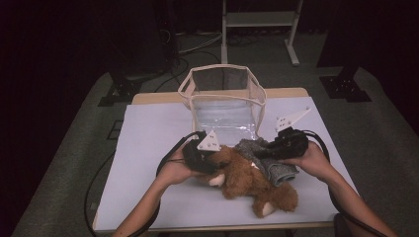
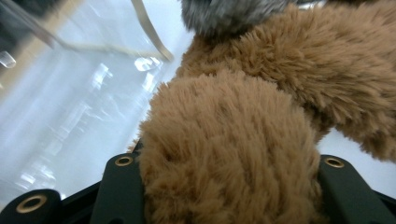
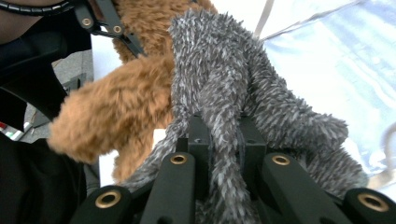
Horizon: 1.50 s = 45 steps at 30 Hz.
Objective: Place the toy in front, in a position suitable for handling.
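Note:
A brown plush toy [image 1: 247, 181] lies on the white table top, with a grey fuzzy cloth [image 1: 279, 172] over its upper part. From the left, my left gripper [image 1: 213, 160] is shut on a rounded furry part of the toy [image 2: 224, 154], which bulges between the two black jaws. At the right, my right gripper [image 1: 261, 152] is shut on a fold of the grey cloth [image 3: 219, 93], pinched between its jaws. The right gripper view also has the toy's brown limb [image 3: 107, 121] and the left gripper [image 3: 107, 23] beyond it.
An open clear plastic bag with beige trim [image 1: 220, 68] stands just behind the toy, mouth upward. The white table top [image 1: 148, 138] has free room left and front. Cables trail off both grippers. A metal stand [image 1: 257, 29] is on the floor beyond.

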{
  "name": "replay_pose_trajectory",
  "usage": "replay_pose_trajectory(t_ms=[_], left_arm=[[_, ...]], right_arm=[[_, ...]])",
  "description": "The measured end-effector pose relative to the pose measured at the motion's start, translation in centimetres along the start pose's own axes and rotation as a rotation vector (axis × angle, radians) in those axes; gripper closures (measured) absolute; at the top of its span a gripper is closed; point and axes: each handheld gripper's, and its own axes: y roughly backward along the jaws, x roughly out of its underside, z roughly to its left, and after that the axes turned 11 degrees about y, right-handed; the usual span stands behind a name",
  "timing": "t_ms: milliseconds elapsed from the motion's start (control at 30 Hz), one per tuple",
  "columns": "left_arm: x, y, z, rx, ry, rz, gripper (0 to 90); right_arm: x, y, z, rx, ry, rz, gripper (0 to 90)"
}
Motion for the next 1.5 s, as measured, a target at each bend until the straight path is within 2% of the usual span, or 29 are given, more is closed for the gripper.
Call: replay_pose_trajectory(t_ms=[33, 133, 167, 200, 300, 367, 400, 433, 533, 633, 733, 833, 867, 900, 933, 967, 1000, 1033, 1067, 1133, 1233, 1267, 1333, 1400, 1433, 1500], left_arm=[[-0.4, 0.0, 0.4, -0.010, 0.001, -0.005, 48.8], [-0.9, 0.0, 1.5, -0.023, -0.001, -0.012, 48.5], [-0.5, -0.3, 2.2, -0.007, 0.001, -0.005, 47.9], [-0.5, -0.3, 2.2, -0.007, 0.001, -0.005, 47.4], [0.8, -0.6, 2.5, 0.019, 0.028, -0.011, 45.9], [1.6, -0.5, 2.7, 0.035, 0.053, -0.009, 42.5], [2.1, -0.5, 2.8, 0.051, 0.063, 0.018, 39.4], [2.3, -0.6, 2.8, 0.060, 0.070, 0.041, 34.5], [3.1, 0.0, 2.6, 0.098, 0.109, 0.073, 23.5], [3.4, 1.0, 2.4, 0.120, 0.120, 0.072, 18.9], [3.7, 1.7, 2.0, 0.134, 0.148, 0.058, 18.9], [4.5, 1.5, 1.4, 0.130, 0.118, 0.082, 28.7], [4.9, 1.3, 1.0, 0.123, 0.115, 0.076, 30.3], [4.9, 1.3, 1.0, 0.123, 0.115, 0.076, 31.1], [5.1, 1.4, 0.8, 0.121, 0.112, 0.074, 31.4], [5.1, 1.5, 0.7, 0.119, 0.101, 0.076, 31.4], [5.2, 1.6, 0.5, 0.118, 0.087, 0.077, 32.0], [5.2, 1.7, 0.4, 0.118, 0.082, 0.079, 31.9], [5.2, 1.8, 0.2, 0.116, 0.077, 0.080, 31.9], [5.2, 2.0, 0.1, 0.114, 0.067, 0.086, 31.8], [5.1, 2.1, 0.2, 0.114, 0.068, 0.092, 27.9], [4.9, 2.1, 0.3, 0.117, 0.073, 0.093, 22.9], [4.4, 2.2, 0.4, 0.125, 0.090, 0.084, 20.9], [4.0, 2.1, 0.4, 0.140, 0.074, 0.088, 21.3], [3.9, 2.0, 0.2, 0.148, 0.073, 0.096, 23.6], [4.0, 1.5, -0.2, 0.165, 0.044, 0.123, 29.2]], right_arm=[[-0.8, 0.3, -0.6, 0.013, 0.008, 0.016, 79.2], [-1.6, 0.6, -1.1, 0.029, 0.019, 0.029, 79.2], [-2.1, 0.7, -1.6, 0.047, 0.028, 0.034, 79.2], [-2.1, 0.7, -1.6, 0.047, 0.028, 0.034, 79.2], [-2.1, 0.3, -2.8, 0.061, 0.018, 0.045, 79.2], [-1.4, -1.0, -3.3, 0.037, 0.004, 0.075, 79.3], [-1.0, -1.8, -3.2, 0.011, -0.005, 0.084, 79.4], [-0.6, -2.6, -3.0, -0.020, -0.015, 0.088, 79.5], [-0.3, -3.6, -2.0, -0.054, -0.012, 0.062, 79.7], [-0.6, -3.9, -0.2, -0.053, 0.033, 0.063, 79.7], [-0.8, -4.2, 1.8, -0.073, 0.087, 0.072, 79.8], [-1.0, -4.3, 3.5, -0.100, 0.133, 0.085, 79.7], [-1.5, -3.8, 4.0, -0.078, 0.170, 0.083, 79.5], [-1.5, -3.8, 4.0, -0.078, 0.170, 0.083, 79.5], [-2.1, -3.0, 3.7, -0.055, 0.169, 0.058, 79.4], [-2.1, -3.0, 3.7, -0.055, 0.169, 0.058, 79.4], [-2.5, -2.3, 2.6, -0.012, 0.149, 0.031, 79.4], [-2.5, -2.1, 2.1, -0.007, 0.133, 0.017, 79.4], [-2.5, -2.1, 2.1, -0.007, 0.133, 0.017, 79.4], [-2.4, -2.3, 1.0, 0.002, 0.108, 0.020, 79.3], [-1.9, -3.3, 0.6, -0.028, 0.081, 0.027, 79.3], [-1.6, -4.0, 1.3, -0.045, 0.088, 0.038, 79.6], [-1.4, -4.3, 1.8, -0.049, 0.094, 0.044, 79.6], [-1.1, -4.3, 2.8, -0.065, 0.109, 0.043, 79.7], [-0.9, -4.1, 3.3, -0.081, 0.118, 0.038, 79.6], [-1.0, -3.7, 3.8, -0.095, 0.133, 0.033, 79.5]])
